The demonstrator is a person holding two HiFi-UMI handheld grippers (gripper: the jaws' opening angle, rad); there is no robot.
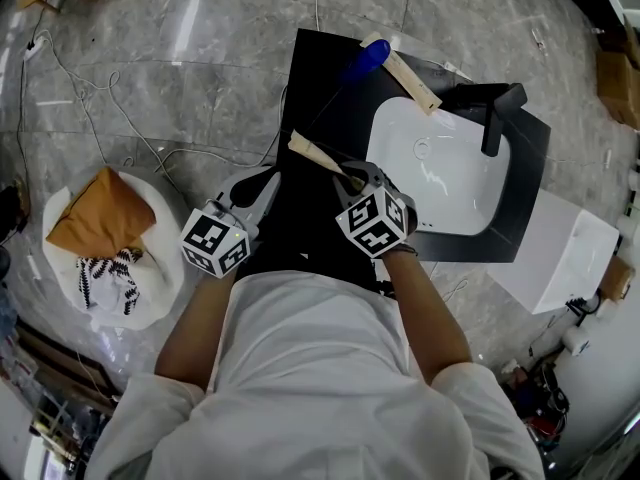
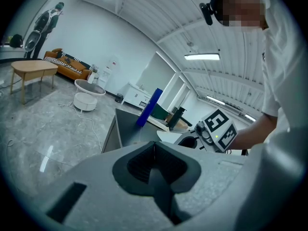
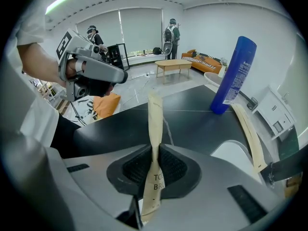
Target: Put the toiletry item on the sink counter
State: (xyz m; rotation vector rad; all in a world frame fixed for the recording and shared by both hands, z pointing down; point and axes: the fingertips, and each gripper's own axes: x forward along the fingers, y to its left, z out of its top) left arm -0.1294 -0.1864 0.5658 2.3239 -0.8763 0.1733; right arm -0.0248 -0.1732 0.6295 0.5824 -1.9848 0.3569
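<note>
A beige paper toothbrush packet (image 3: 155,124) stands upright between the pads of my right gripper (image 3: 155,162), which is shut on it. In the head view the packet (image 1: 312,153) sticks out up-left from the right gripper (image 1: 345,173), above the near left part of the black sink counter (image 1: 320,78). My left gripper (image 1: 262,183) hangs just left of it, shut with nothing in it (image 2: 154,165). A blue bottle (image 1: 362,60) stands at the counter's far edge, with a second beige packet (image 1: 412,75) lying beside it.
A white basin (image 1: 445,168) with a black faucet (image 1: 495,118) fills the counter's right half. On the floor to the left stands a round white tub (image 1: 160,278) holding orange and striped cloth; cables (image 1: 110,108) trail nearby. A white box (image 1: 560,253) stands at the right.
</note>
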